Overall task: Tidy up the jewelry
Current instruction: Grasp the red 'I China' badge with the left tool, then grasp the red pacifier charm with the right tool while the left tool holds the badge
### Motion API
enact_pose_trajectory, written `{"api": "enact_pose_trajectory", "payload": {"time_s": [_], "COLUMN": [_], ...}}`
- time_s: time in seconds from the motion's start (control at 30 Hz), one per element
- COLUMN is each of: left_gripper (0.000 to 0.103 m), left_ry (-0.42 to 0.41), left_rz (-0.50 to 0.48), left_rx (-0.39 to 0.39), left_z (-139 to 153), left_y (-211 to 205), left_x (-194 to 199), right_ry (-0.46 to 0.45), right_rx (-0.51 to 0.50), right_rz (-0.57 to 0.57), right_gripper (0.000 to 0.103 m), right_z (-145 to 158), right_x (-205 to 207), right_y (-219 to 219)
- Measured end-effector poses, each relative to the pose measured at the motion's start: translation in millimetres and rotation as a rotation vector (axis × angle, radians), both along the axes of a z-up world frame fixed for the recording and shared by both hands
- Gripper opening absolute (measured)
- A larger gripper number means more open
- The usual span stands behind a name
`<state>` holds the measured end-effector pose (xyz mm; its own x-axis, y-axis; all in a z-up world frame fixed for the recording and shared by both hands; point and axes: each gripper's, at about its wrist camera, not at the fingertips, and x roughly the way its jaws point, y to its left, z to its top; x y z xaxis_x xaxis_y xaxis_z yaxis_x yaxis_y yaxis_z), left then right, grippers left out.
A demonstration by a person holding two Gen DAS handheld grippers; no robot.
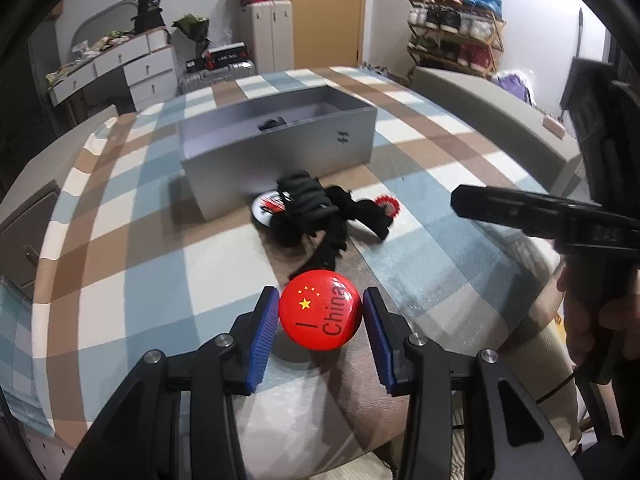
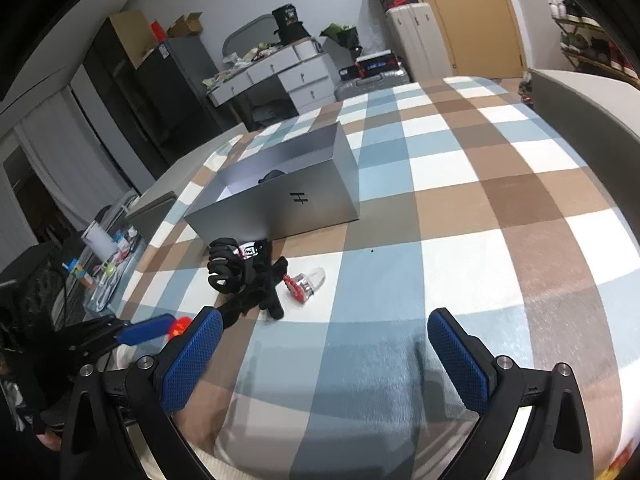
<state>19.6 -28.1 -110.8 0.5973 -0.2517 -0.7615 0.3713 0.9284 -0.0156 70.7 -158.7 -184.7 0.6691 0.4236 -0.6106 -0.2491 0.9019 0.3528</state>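
Broadly, a soft plaid blanket [image 1: 132, 240] in blue, brown and white carries an open, smooth grey cardboard box [image 1: 280, 152], with a black claw hair clip [image 2: 228, 266] lying just before it. Nearer, the left gripper [image 1: 321, 312] pinches a glossy round red pin badge [image 1: 321, 309] reading "I China" between ribbed blue pads, clear of the blanket. The right gripper [image 2: 325, 354] hangs open and empty.

Home bedroom. Bed [image 2: 480, 208] with a blue, brown and white checked blanket fills the foreground. White dresser [image 1: 132, 68] with drawers, its top cluttered, stands against the far wall. Suitcases [image 1: 266, 36] sit by a wooden door [image 1: 328, 12], shoeboxes stacked on top. Rack full of shoes [image 1: 456, 28] in the right corner. Dark wardrobe [image 2: 160, 92] with cardboard boxes on top.
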Motion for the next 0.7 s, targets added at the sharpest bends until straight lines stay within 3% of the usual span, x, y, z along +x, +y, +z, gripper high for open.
{"api": "enact_pose_trajectory", "payload": {"time_s": [0.13,0.2,0.33,0.47,0.53,0.7], "left_gripper": [0.037,0.037,0.037,0.037,0.037,0.037], "left_ry": [-0.024,-0.03,-0.04,-0.034,-0.032,-0.021], "left_rz": [0.024,0.034,0.054,0.07,0.077,0.093], "left_rx": [-0.011,-0.017,-0.023,-0.027,-0.028,-0.052], "left_z": [6,8,10,7,6,5], "left_y": [7,11,19,27,30,36], "left_x": [-1,-2,-2,0,1,4], "right_ry": [0.025,0.039,0.066,0.059,0.053,0.071], "right_rx": [0.004,0.017,0.001,-0.077,-0.071,-0.071], "right_rz": [0.029,0.041,0.042,0.054,0.058,0.06], "right_gripper": [0.101,0.091,0.084,0.068,0.065,0.042], "right_z": [-1,-3,-8,-11,-11,-13], "right_x": [14,18,29,35,36,40], "right_y": [9,12,19,28,27,26]}}
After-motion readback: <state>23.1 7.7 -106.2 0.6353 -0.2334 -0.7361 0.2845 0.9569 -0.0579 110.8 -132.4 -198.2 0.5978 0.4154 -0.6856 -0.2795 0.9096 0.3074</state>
